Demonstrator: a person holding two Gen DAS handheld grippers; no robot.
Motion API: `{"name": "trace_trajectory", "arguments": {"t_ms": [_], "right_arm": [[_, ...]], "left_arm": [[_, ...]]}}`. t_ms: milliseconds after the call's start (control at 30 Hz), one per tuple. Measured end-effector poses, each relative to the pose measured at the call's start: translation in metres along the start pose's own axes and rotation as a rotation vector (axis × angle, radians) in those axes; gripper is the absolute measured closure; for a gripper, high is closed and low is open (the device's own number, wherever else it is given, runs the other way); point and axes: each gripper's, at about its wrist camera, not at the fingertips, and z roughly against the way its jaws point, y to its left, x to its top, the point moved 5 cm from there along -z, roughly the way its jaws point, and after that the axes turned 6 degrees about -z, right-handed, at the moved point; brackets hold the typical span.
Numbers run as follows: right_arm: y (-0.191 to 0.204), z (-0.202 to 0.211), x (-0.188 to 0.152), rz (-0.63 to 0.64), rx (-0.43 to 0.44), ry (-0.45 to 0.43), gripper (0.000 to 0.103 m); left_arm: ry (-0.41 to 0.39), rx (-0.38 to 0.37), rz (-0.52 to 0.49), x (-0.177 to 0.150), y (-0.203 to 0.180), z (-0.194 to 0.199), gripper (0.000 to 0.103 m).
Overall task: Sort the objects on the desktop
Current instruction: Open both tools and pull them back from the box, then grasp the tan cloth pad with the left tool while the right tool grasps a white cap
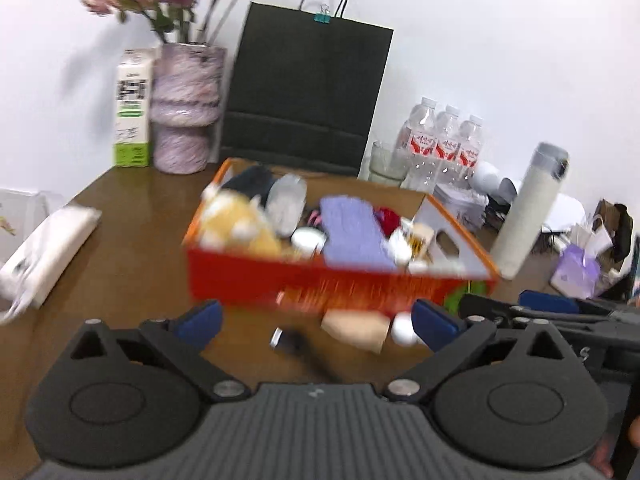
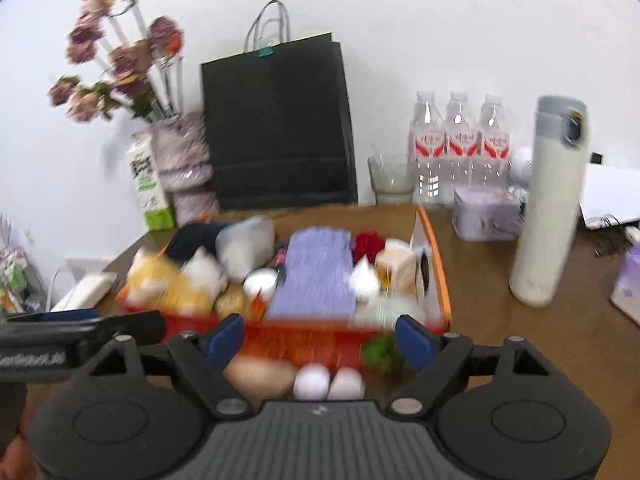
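Observation:
An orange box (image 1: 320, 280) stands in the middle of the brown table. It holds a yellow plush toy (image 1: 236, 224), a purple cloth (image 1: 352, 232) and several small white and red items. On the table in front of it lie a beige item (image 1: 356, 328), a white ball (image 1: 404, 330) and a small black item (image 1: 292, 342). My left gripper (image 1: 316, 322) hovers open above these with nothing between its pads. My right gripper (image 2: 320, 340) is open and empty too, near the box's front wall (image 2: 304, 336), over two white balls (image 2: 312, 382) and a green thing (image 2: 382, 354).
Along the back wall stand a black paper bag (image 1: 304, 96), a flower vase (image 1: 186, 108), a carton (image 1: 132, 112), a glass (image 2: 392, 180) and three water bottles (image 2: 460, 148). A tall white flask (image 2: 548, 208) and a tin (image 2: 486, 216) are right of the box; a white packet (image 1: 48, 252) lies left.

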Motion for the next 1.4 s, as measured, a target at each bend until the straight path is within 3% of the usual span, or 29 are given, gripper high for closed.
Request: {"name": "trace_trajectory", "arguments": {"t_ms": [67,233,300,433,667,833,933,1033,1100,1200,1267,1333,1400], "right_arm": [[0.0,0.016,-0.028,0.038,-0.018,0.005,0.018],[-0.005,0.041,-0.087,-0.015,-0.017,0.098,0.018],[0.002,0.053,-0.105,-0.015,0.005,0.096,0.018],[0.009,0.064,-0.124,0.02,-0.017,0.058,0.016],[0.012,0.063,-0.133,0.013,-0.037,0.069,0.012],[0.004,0.06,-0.123,-0.017,-0.009,0.061,0.015],[-0.006,0.048,-0.1,-0.039,-0.013,0.05,0.026],[-0.012,0.03,-0.076,-0.035,-0.007,0.028,0.033],[-0.016,0.013,-0.058,-0.05,-0.007,0.021,0.035],[-0.02,-0.022,-0.035,-0.039,-0.017,0.04,0.043],[-0.027,-0.04,-0.023,-0.052,-0.023,0.067,0.052],[-0.037,-0.047,-0.016,-0.083,-0.019,0.067,0.055],[-0.044,-0.05,-0.014,-0.111,-0.002,0.06,0.055]], "left_arm": [[0.031,0.04,-0.013,-0.027,0.002,0.01,0.0],[0.076,0.041,-0.071,-0.069,0.001,0.033,0.0],[0.093,0.033,-0.086,-0.081,0.001,0.04,0.0],[0.091,0.058,-0.09,-0.096,0.004,0.052,0.0],[0.125,0.063,-0.098,-0.105,0.005,0.047,0.0],[0.104,0.035,-0.134,-0.093,0.001,0.038,0.0],[0.03,0.045,-0.18,-0.063,0.001,0.028,0.0],[0.009,-0.053,-0.185,-0.033,-0.003,0.002,0.0],[0.039,-0.093,-0.205,-0.017,-0.011,-0.025,0.001],[0.043,-0.145,-0.263,-0.002,-0.031,-0.057,0.014],[0.053,-0.193,-0.322,0.002,-0.046,-0.076,0.039],[0.08,-0.205,-0.378,0.001,-0.054,-0.093,0.046],[0.103,-0.206,-0.41,-0.002,-0.059,-0.107,0.047]]}}
